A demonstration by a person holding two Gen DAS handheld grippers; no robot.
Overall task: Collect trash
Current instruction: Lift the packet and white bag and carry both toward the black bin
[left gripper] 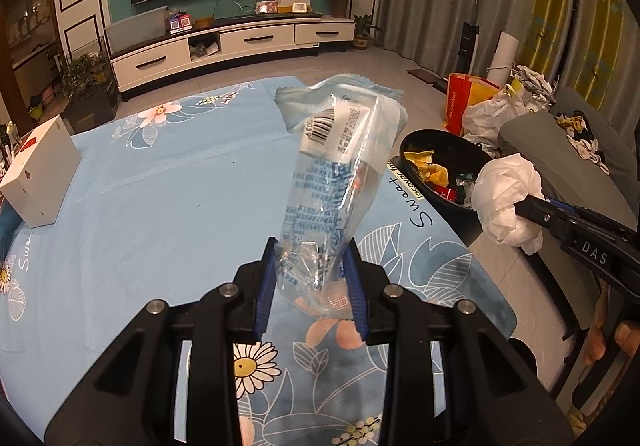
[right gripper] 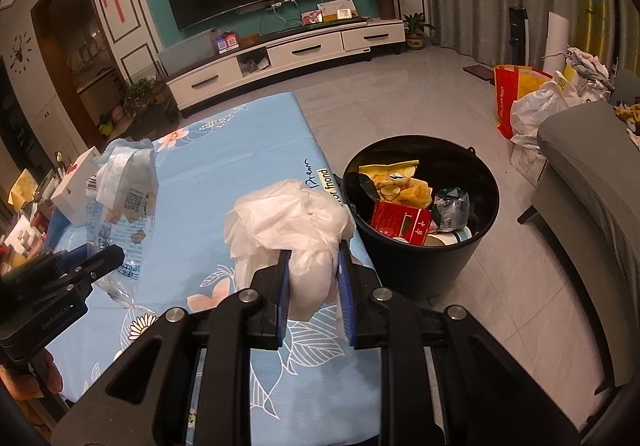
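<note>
My left gripper (left gripper: 312, 266) is shut on the lower end of a clear plastic wrapper (left gripper: 336, 166) with blue print and a barcode; the wrapper stands up above the blue flowered tablecloth (left gripper: 160, 206). My right gripper (right gripper: 312, 266) is shut on a crumpled white plastic bag (right gripper: 288, 218), held over the table's right edge beside the black bin (right gripper: 424, 258). The bin stands on the floor and holds yellow, red and dark packaging. In the left wrist view the white bag (left gripper: 508, 198) and the bin (left gripper: 444, 154) show at the right. In the right wrist view the wrapper (right gripper: 120, 198) shows at the left.
A white box (left gripper: 40, 174) sits on the table's left side. Beyond the table stands a long white TV cabinet (left gripper: 232, 42). A red-and-yellow bag (right gripper: 516, 94), white bags and a grey sofa (right gripper: 592, 186) lie to the right of the bin on the tiled floor.
</note>
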